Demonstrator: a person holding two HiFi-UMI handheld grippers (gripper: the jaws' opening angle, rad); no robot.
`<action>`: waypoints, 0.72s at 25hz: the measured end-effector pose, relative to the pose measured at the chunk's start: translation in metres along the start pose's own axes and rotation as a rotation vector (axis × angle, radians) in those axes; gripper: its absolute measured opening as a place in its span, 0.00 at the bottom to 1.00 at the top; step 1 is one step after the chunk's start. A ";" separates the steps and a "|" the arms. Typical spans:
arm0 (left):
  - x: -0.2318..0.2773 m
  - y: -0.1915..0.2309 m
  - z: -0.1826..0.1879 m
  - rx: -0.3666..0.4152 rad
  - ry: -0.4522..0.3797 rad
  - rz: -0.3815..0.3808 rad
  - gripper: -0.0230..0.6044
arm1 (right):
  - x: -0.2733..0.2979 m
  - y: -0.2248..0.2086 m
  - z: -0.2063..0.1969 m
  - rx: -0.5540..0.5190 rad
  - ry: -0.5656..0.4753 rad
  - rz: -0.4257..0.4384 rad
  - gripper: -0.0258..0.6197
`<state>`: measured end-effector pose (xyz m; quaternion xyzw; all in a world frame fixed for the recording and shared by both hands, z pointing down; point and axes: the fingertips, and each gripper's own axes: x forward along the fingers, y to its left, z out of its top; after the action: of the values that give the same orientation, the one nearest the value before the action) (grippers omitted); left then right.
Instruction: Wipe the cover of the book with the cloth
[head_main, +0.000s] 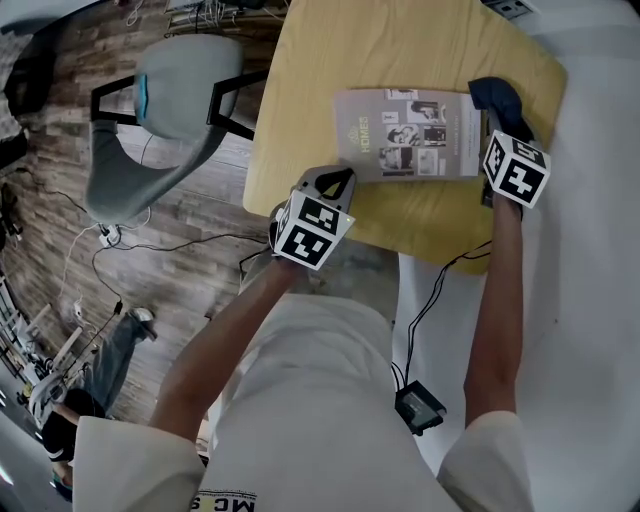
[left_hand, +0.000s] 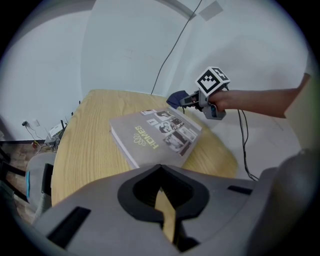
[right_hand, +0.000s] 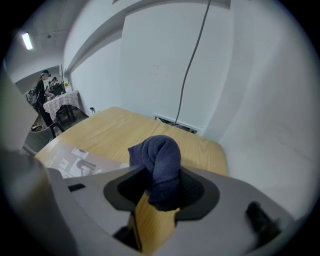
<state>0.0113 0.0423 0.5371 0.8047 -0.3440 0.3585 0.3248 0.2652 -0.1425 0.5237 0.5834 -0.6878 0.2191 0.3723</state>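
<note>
Two jaws of the right gripper (right_hand: 161, 194) pinch the cloth (right_hand: 158, 155) just right of the book (head_main: 410, 135), ready for wiping. The left gripper (left_hand: 161, 199) hovers near, closed and empty.

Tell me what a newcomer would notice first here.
A grey softcover book with photo tiles lies flat on the pale wooden table. The right gripper, beside the book's right edge, has its jaws clamped on a bunched dark blue cloth; the left gripper hangs empty, jaws shut, at the book's near edge.
</note>
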 end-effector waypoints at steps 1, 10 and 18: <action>0.000 -0.002 0.000 0.005 -0.005 -0.012 0.05 | -0.005 0.000 0.003 0.004 -0.021 -0.004 0.31; -0.046 -0.035 0.040 0.066 -0.122 -0.108 0.05 | -0.075 0.020 0.011 0.068 -0.137 0.003 0.31; -0.095 -0.046 0.079 0.118 -0.225 -0.115 0.05 | -0.145 0.049 0.007 0.200 -0.198 0.021 0.31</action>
<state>0.0272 0.0378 0.4059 0.8760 -0.3101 0.2664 0.2561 0.2221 -0.0442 0.4142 0.6290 -0.7020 0.2320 0.2403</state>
